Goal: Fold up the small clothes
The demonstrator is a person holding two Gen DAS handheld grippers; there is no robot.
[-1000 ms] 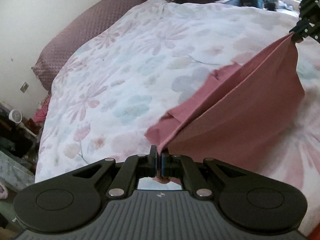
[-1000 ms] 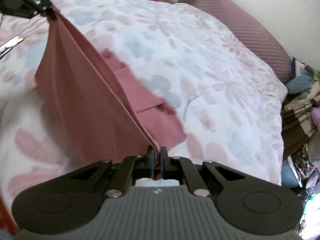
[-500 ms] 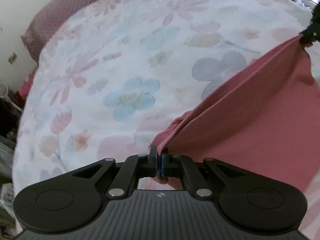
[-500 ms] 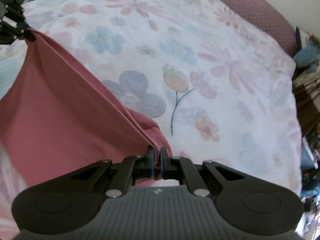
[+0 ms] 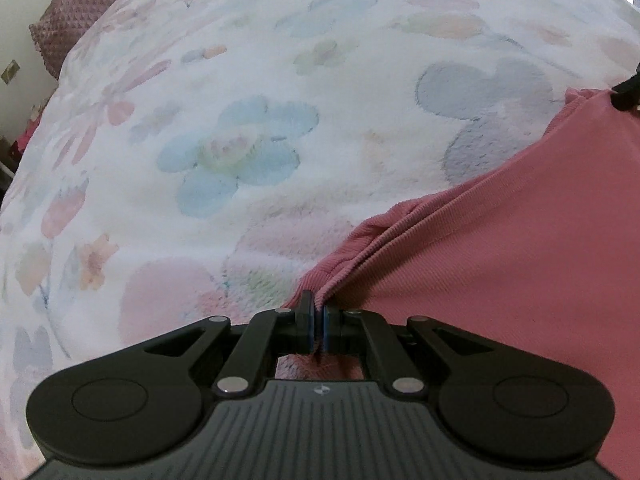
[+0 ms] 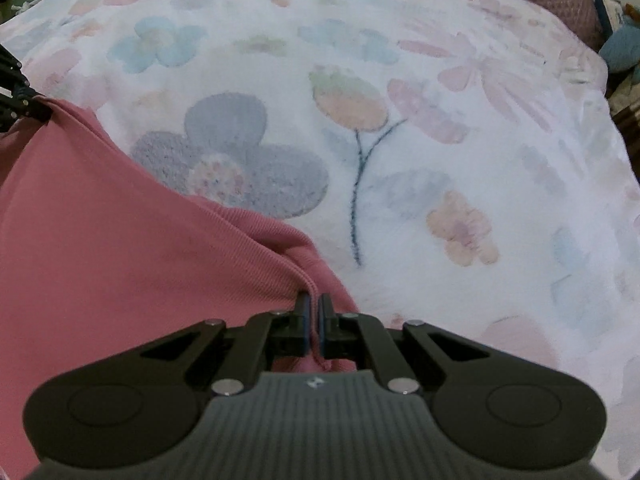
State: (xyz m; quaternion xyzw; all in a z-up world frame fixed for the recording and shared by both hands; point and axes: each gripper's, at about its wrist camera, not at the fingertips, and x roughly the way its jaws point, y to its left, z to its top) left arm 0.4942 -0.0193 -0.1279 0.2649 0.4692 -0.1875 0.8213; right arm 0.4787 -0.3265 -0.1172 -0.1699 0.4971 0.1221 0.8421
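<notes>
Cloth fills the lower corner of each wrist view: a pink garment (image 5: 500, 264) stretched between both grippers over the floral bedspread (image 5: 248, 128). Left gripper (image 5: 317, 322) pinches one ribbed corner, jaws nearly together on the fabric; right gripper (image 6: 314, 322) is clamped on the opposite corner. From the left gripper the held hem runs toward 2 o'clock, ending at the other gripper; from the right it runs toward 10 o'clock. Both point steeply down at the bed, seemingly equally near it, so laying the garment flat looks like the coming move. No containers in sight.
</notes>
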